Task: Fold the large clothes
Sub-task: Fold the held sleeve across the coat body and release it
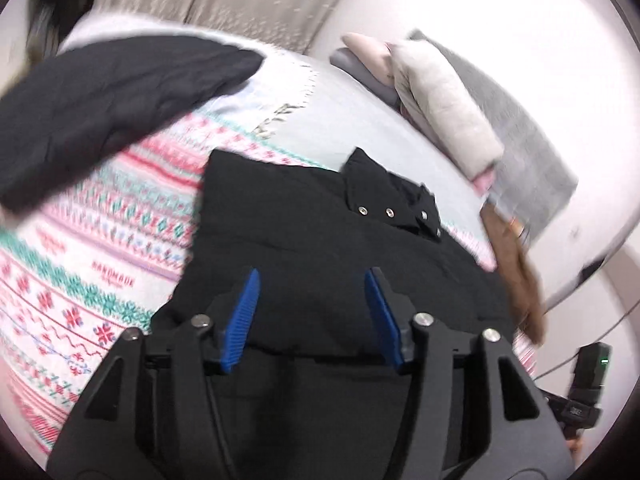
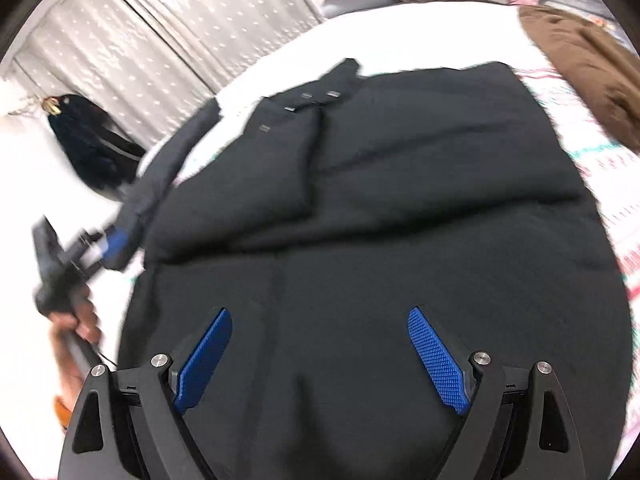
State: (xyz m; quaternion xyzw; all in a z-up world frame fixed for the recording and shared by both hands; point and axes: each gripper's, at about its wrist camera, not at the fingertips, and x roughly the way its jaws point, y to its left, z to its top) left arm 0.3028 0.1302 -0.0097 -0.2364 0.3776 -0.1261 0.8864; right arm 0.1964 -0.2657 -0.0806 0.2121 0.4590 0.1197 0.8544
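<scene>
A black jacket [image 1: 320,240] with snap buttons at the collar lies flat on a patterned blanket [image 1: 100,248] on the bed. My left gripper [image 1: 312,276] hovers over its near part, blue pads apart, nothing between them. One dark sleeve [image 1: 112,108] stretches out blurred to the upper left, clear of the pads. In the right wrist view the jacket [image 2: 400,200] fills the middle. My right gripper [image 2: 320,314] stands wide open above its lower half, gripping nothing. The left gripper [image 2: 110,246] shows there beside the end of the sleeve [image 2: 160,184], with a hand [image 2: 80,320] behind it.
A brown garment [image 2: 592,76] lies at the bed's far right corner. Folded pale cloths and pillows [image 1: 444,120] are stacked by the wall. A curtain [image 2: 160,40] hangs behind the bed, with a dark bag [image 2: 92,148] in front of it.
</scene>
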